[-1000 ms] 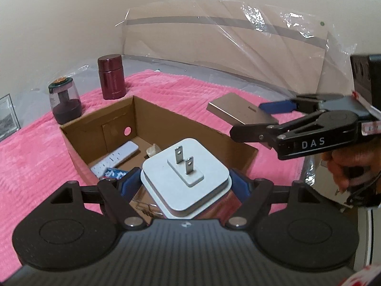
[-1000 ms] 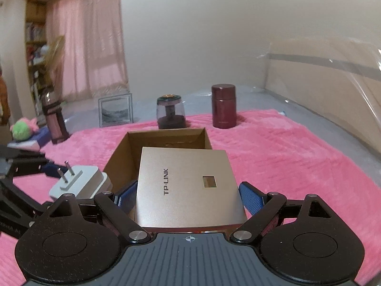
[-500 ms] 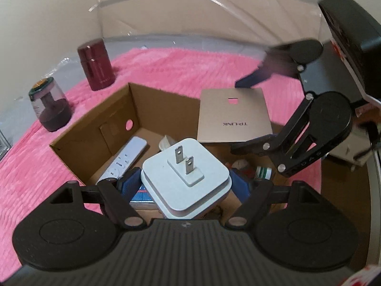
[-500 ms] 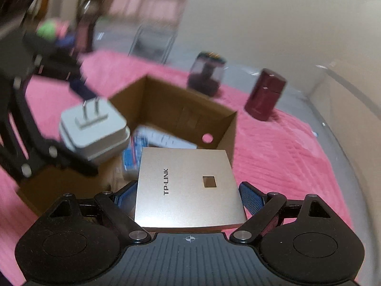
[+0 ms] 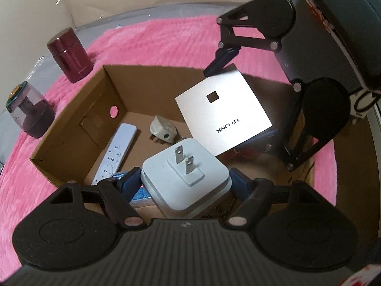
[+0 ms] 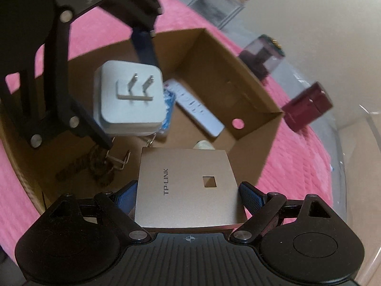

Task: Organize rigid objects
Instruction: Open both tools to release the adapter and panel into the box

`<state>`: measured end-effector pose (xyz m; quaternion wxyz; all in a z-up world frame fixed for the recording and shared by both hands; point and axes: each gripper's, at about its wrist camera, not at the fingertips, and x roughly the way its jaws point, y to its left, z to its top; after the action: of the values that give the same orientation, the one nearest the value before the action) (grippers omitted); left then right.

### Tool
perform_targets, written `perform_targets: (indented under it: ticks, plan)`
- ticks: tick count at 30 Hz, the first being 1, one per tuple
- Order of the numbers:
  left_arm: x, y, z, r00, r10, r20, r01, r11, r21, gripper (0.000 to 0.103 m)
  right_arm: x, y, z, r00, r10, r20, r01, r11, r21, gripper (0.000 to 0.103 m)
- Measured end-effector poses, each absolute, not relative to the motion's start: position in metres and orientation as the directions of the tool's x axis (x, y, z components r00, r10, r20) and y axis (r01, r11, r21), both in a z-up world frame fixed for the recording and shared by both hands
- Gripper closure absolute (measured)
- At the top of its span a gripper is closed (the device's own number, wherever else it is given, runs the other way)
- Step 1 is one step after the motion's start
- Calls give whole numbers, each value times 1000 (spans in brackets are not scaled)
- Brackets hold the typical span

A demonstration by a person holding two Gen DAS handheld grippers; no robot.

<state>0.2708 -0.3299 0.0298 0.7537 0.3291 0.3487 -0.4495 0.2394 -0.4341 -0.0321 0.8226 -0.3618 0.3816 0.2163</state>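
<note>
Both grippers hovering over the open cardboard box (image 5: 71, 133), each loaded. Left gripper (image 5: 184, 181): fingers clamped on the sides of the white plug adapter (image 5: 185, 178), prongs facing up twd the cam. Right gripper (image 6: 188, 190): fingers clamped on the edges of the TP-LINK panel (image 6: 185, 186), flat face up.

Progress, my read: partway. Already lying in the box beyond the left fingers: white remote (image 5: 116, 150), small white plug (image 5: 163, 131), blue packet (image 6: 167, 109) just under the adapter. A dark tangle w/ metal clips (image 6: 100, 164) sits left of the right fingers, can't tell what it is. Left to do: lower + release both held items. Maroon canister (image 5: 70, 57) and clear-bodied grinder (image 5: 28, 109) are standing outside the box, far-left of the left fingers, on the pink blanket (image 5: 154, 40); whether they're going in too, can't tell.

Materials: adapter = smooth hard plastic, rounded square, 2 flat metal prongs. Panel = thin rigid square, brushed champagne-metal look, small square cutout. Box = plain corrugated, round finger hole in the end wall. Blanket = soft ribbed fleece, so no hard bench under it as far as visible
</note>
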Motion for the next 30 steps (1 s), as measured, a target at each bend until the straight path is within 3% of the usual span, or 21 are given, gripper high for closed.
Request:
perform_targets:
  ticks: [30]
  plan:
    - [288, -349, -12, 271, -371, -888, 936, 315, 154, 27, 286, -416, -85, 403, 74, -912, -815, 483, -321, 17]
